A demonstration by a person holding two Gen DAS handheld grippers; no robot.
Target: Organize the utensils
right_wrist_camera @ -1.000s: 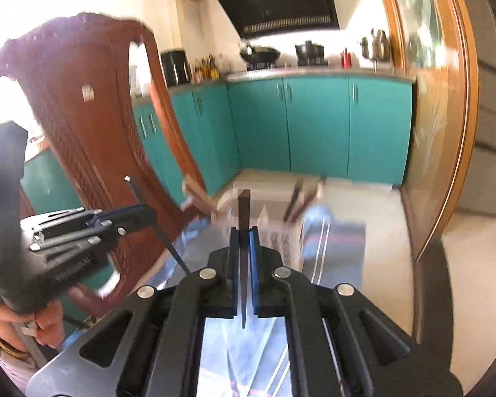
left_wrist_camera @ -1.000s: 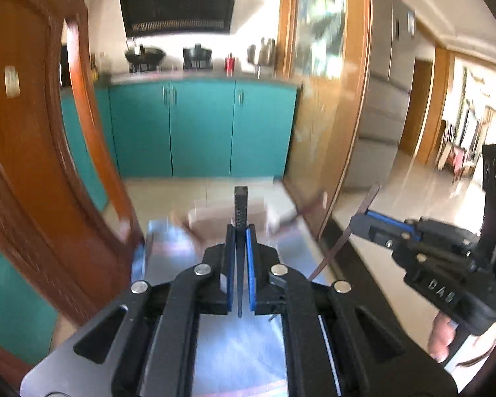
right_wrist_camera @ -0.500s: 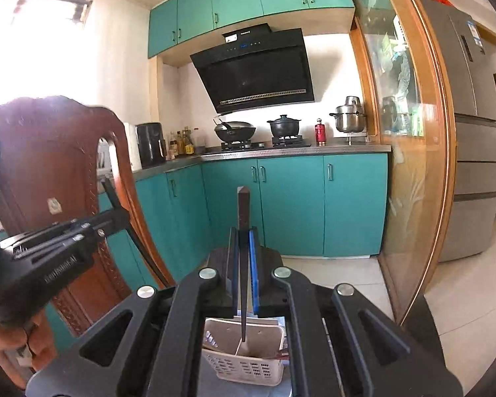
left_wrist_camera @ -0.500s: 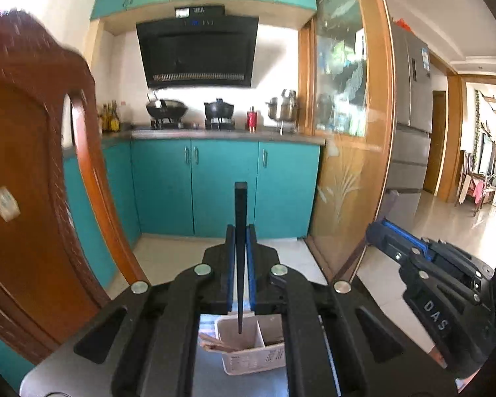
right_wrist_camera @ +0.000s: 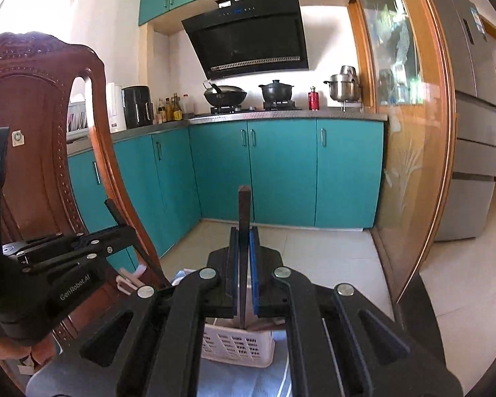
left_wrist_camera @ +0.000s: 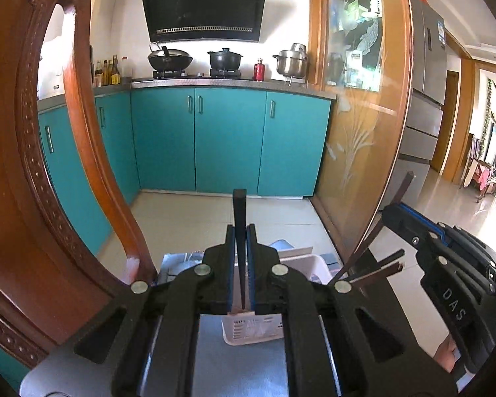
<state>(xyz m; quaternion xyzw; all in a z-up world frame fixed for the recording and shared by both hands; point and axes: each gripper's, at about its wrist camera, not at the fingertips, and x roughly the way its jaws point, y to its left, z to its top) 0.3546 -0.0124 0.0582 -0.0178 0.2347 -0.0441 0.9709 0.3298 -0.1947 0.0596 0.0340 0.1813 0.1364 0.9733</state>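
My left gripper [left_wrist_camera: 240, 231] is shut on a dark chopstick [left_wrist_camera: 239, 205] that stands upright between its blue pads. Right under its fingers sits a white perforated basket [left_wrist_camera: 254, 330], with other chopsticks [left_wrist_camera: 380, 266] sticking out of it to the right. At the right of the left wrist view, my right gripper [left_wrist_camera: 388, 210] holds a slanted chopstick [left_wrist_camera: 403, 185]. In its own view the right gripper [right_wrist_camera: 244, 231] is shut on that chopstick [right_wrist_camera: 244, 205], just above the basket [right_wrist_camera: 238, 347]. The left gripper [right_wrist_camera: 122, 228] shows at the left.
A carved wooden chair back [left_wrist_camera: 33, 165] rises close on the left. A glass door in a wooden frame [left_wrist_camera: 363, 132] stands on the right. The basket rests on a table with a shiny cover [left_wrist_camera: 241, 364]. Teal kitchen cabinets [right_wrist_camera: 281, 172] lie beyond.
Both grippers have moved forward over the basket, which lay ahead and blurred a second ago and now sits under the fingers. Each still grips its chopstick.
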